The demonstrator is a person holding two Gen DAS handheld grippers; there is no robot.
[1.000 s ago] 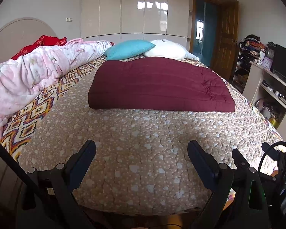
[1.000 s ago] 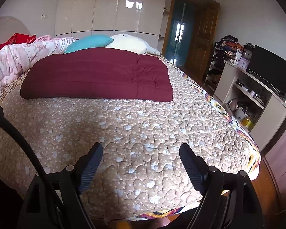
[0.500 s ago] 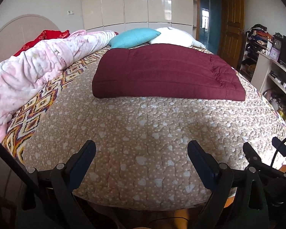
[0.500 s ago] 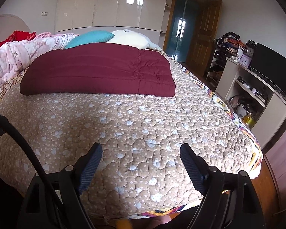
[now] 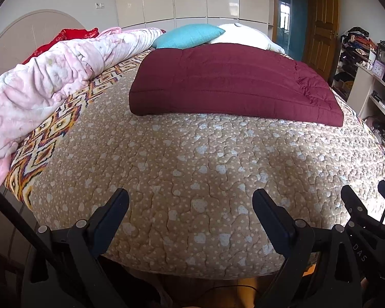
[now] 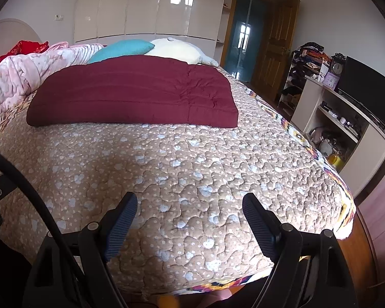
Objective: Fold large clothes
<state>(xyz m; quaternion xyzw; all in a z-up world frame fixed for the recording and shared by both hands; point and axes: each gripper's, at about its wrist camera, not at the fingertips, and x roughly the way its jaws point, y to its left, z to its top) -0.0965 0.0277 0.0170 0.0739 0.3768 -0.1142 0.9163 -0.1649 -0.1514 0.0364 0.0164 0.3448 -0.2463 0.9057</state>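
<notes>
A dark red padded garment (image 5: 231, 82) lies flat, folded into a rectangle, across the far half of the bed (image 5: 192, 169); it also shows in the right wrist view (image 6: 136, 95). My left gripper (image 5: 190, 205) is open and empty, above the bed's near edge, well short of the garment. My right gripper (image 6: 190, 208) is open and empty too, above the near edge and apart from the garment. The right gripper's frame (image 5: 367, 220) shows at the right of the left wrist view.
A rolled pink floral quilt (image 5: 51, 77) lies along the bed's left side, with a red cloth (image 5: 71, 36) behind. A teal pillow (image 5: 190, 34) and a white pillow (image 6: 174, 50) lie at the head. A shelf unit with a TV (image 6: 364, 95) stands right.
Both grippers have moved forward over the bed toward the dark red garment, which now looks larger. Both stay open and empty.
</notes>
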